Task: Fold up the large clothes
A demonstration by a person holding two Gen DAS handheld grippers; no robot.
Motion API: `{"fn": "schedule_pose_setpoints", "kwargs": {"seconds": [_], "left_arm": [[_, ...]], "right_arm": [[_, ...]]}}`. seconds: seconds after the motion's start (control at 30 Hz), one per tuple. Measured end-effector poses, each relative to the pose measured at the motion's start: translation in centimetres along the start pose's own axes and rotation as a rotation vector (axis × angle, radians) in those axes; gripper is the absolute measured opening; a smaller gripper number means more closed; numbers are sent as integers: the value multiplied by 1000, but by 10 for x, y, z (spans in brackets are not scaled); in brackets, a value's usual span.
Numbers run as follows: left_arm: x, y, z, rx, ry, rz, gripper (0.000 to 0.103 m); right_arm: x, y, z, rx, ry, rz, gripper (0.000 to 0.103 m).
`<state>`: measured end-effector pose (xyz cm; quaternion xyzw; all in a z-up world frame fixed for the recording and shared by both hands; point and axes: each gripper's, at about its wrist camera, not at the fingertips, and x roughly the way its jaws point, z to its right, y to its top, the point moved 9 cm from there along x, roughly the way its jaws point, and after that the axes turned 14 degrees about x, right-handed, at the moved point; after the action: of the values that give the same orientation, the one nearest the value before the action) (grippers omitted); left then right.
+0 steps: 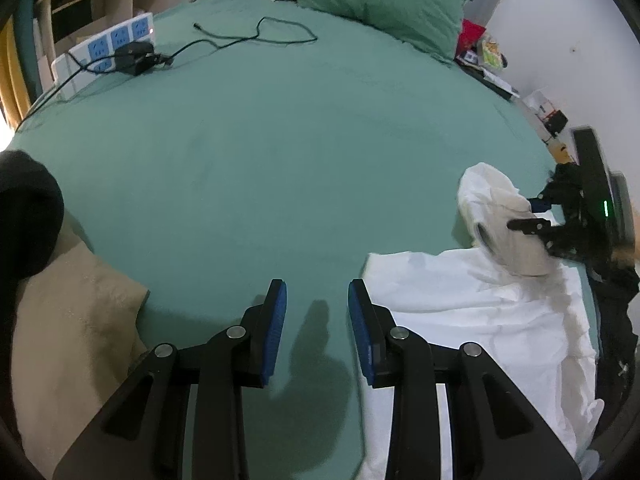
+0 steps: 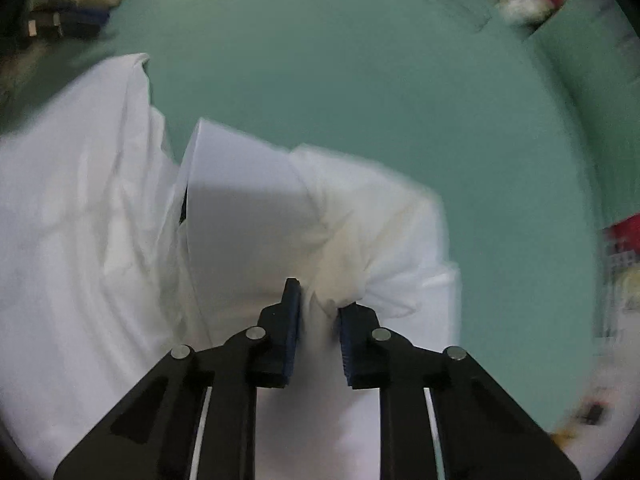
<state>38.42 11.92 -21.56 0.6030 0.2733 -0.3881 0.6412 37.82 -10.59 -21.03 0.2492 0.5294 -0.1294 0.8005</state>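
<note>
Between right gripper (image 2: 318, 300) jaws, white garment (image 2: 100, 208)

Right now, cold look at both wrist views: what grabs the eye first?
The crumpled white cotton garment spread over the green bed sheet, a bunch of it pinched in the right tool, seen lifted at the left view's right edge. The left tool hangs open and empty over bare sheet beside the garment's edge. Far back lie a white-and-blue power strip with a black charger cable, and a green pillow.
</note>
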Motion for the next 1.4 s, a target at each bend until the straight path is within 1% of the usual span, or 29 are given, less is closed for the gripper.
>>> {"fn": "schedule_pose_setpoints", "kwargs": {"seconds": [0.03, 0.07, 0.13, 0.17, 0.23, 0.27, 0.33, 0.37, 0.43, 0.47, 0.5, 0.57, 0.6, 0.63, 0.7, 0.77, 0.83, 0.9, 0.93, 0.97, 1.0, 1.1, 1.17, 1.2, 1.23, 1.27, 1.37, 1.4], "left_arm": [[-2, 1, 3, 4, -2, 5, 34], [-5, 2, 6, 7, -6, 10, 34], [-11, 3, 13, 15, -15, 23, 34], [-14, 3, 17, 20, -19, 31, 34], [-20, 4, 24, 31, -28, 40, 34], [-24, 4, 29, 36, -38, 51, 34], [-28, 3, 39, 46, -53, 55, 34], [-31, 2, 45, 51, -65, 60, 34], [-34, 0, 55, 60, -90, 67, 34], [-36, -1, 63, 66, -106, 71, 34], [-36, -2, 68, 71, -121, 74, 34], [-36, -2, 86, 79, -172, 89, 34], [-36, -2, 93, 81, -196, 93, 34], [-34, -1, 102, 82, -234, 98, 34], [-28, 0, 124, 85, -317, 97, 34], [-14, -1, 148, 104, -375, 58, 34], [-2, -4, 165, 115, -412, 36, 35], [15, -15, 176, 111, -434, -17, 40], [22, -22, 180, 106, -441, -48, 41], [27, -29, 185, 102, -457, -66, 41], [30, -35, 191, 97, -483, -76, 41], [30, -38, 203, 73, -545, -66, 41], [31, -38, 209, 75, -570, -57, 41], [33, -41, 211, 77, -569, -63, 39], [34, -43, 213, 79, -573, -65, 23], [35, -45, 215, 84, -585, -66, 15], [35, -47, 219, 109, -577, -49, 12], [32, -45, 217, 112, -574, -32, 11]], "right_arm": [[-12, -3, -11, -20, -71, 60, 14], [-23, -6, -19, -26, -170, 117, 14], [-44, -13, -47, -50, -342, 192, 13], [-55, -23, -63, -55, -455, 235, 13], [-66, -47, -85, -44, -531, 258, 13], [-72, -50, -110, -39, -586, 283, 13], [-80, -76, -144, -8, -605, 304, 13], [-78, -85, -150, -10, -610, 310, 13], [-77, -99, -183, 24, -571, 292, 15], [-74, -111, -194, 40, -551, 288, 16], [-75, -119, -208, 72, -518, 282, 18], [-76, -126, -226, 108, -480, 276, 21], [-81, -129, -226, 126, -465, 275, 22], [-76, -123, -215, 148, -447, 275, 22], [-78, -120, -194, 245, -387, 281, 23], [-81, -113, -181, 328, -318, 305, 23], [-81, -106, -175, 369, -296, 321, 23], [-81, -102, -167, 398, -292, 334, 23], [-78, -94, -165, 406, -289, 339, 23], [-78, -94, -164, 415, -285, 346, 23], [-77, -84, -151, 424, -282, 353, 23], [-78, -75, -139, 457, -259, 381, 23], [-83, -78, -138, 464, -256, 390, 23], [-85, -81, -139, 468, -252, 395, 23], [-87, -82, -140, 471, -250, 397, 23], [-89, -83, -140, 475, -249, 397, 23], [-98, -89, -135, 490, -242, 379, 24], [-104, -91, -131, 500, -232, 380, 30]]}}
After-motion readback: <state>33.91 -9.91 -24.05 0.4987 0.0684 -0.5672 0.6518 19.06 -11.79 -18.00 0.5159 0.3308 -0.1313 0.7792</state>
